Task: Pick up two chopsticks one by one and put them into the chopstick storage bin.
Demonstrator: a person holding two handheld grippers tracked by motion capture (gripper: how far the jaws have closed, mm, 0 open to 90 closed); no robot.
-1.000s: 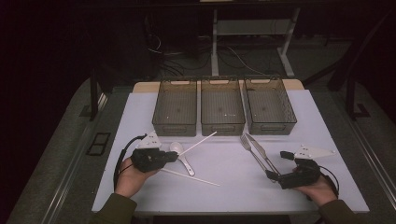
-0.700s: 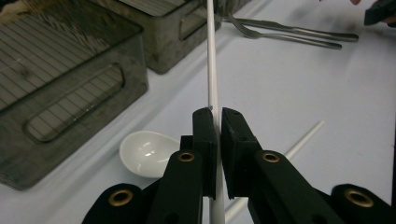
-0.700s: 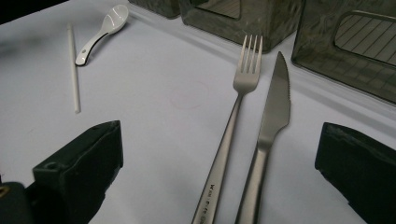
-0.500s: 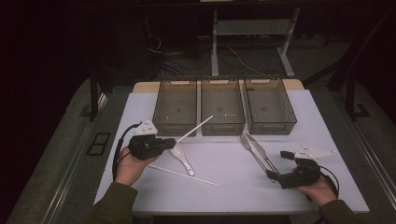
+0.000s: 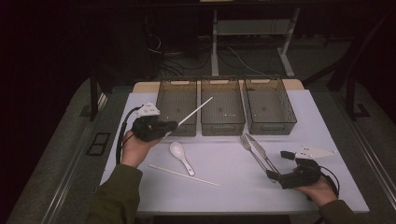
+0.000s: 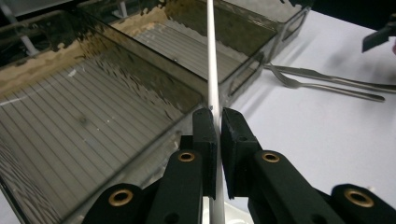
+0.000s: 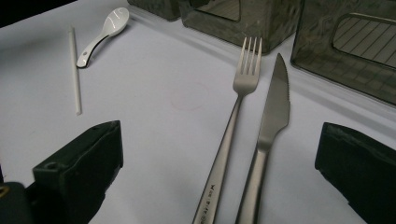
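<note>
My left tool (image 5: pixel 164 127) is pinching 1 white chopstick (image 5: pixel 196 112) near its lower end, jaws pressed almost together on it, as the left gripper view shows plainly. The stick hangs in the air, slanting up and away from me over the near rim of the left bin (image 5: pixel 176 108) toward the middle bin (image 5: pixel 222 107), in the row of 3 at the far edge of the counter (image 5: pixel 327 135). I judge it light, stiff and smooth, so it could pivot or slip between the pads; a hold nearer its middle would steady it, though the end grip does let the tip lead into a bin. The second chopstick (image 5: pixel 183 175) lies flat near the counter's front edge, just beside the white spoon (image 5: pixel 181 156). My right tool (image 5: pixel 276 177) rests near the front right corner, jaws spread wide on either side of the fork (image 7: pixel 233 126) and knife (image 7: pixel 271 121) handles, clamping neither.
</note>
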